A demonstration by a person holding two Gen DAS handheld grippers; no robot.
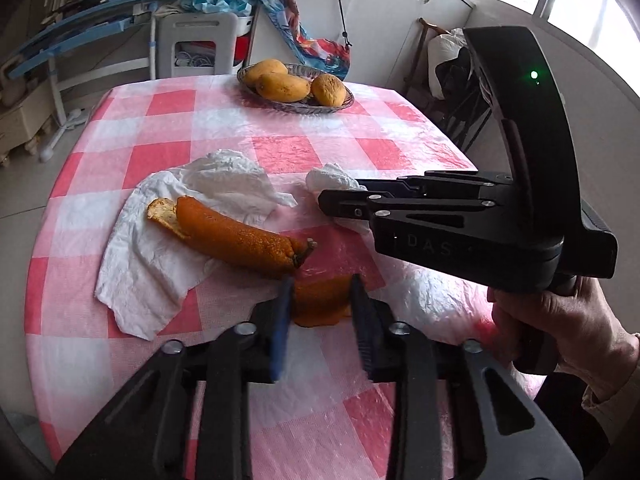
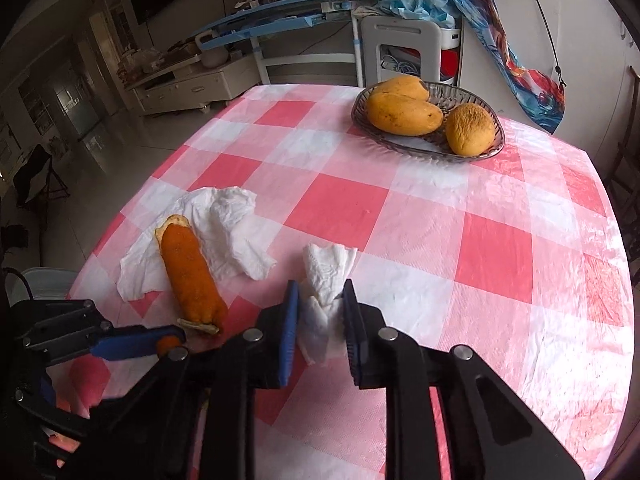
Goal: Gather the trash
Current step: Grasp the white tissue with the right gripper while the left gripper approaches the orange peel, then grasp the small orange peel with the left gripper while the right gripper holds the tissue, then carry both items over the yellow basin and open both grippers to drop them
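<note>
Left gripper (image 1: pixel 322 308) clamping a small orange peel piece (image 1: pixel 320 304) against the checked tablecloth (image 2: pixel 440 240), pads pressing both sides. Right gripper (image 2: pixel 320 312) pinching a crumpled white tissue (image 2: pixel 326 280), pads squeezing its middle, tissue resting on the cloth. Long orange peel (image 1: pixel 236 236) lying across a flattened white napkin (image 1: pixel 160 264), just beside the left gripper. Glass dish (image 2: pixel 486 152) sitting at the far edge, carrying three yellow fruits (image 2: pixel 404 114).
</note>
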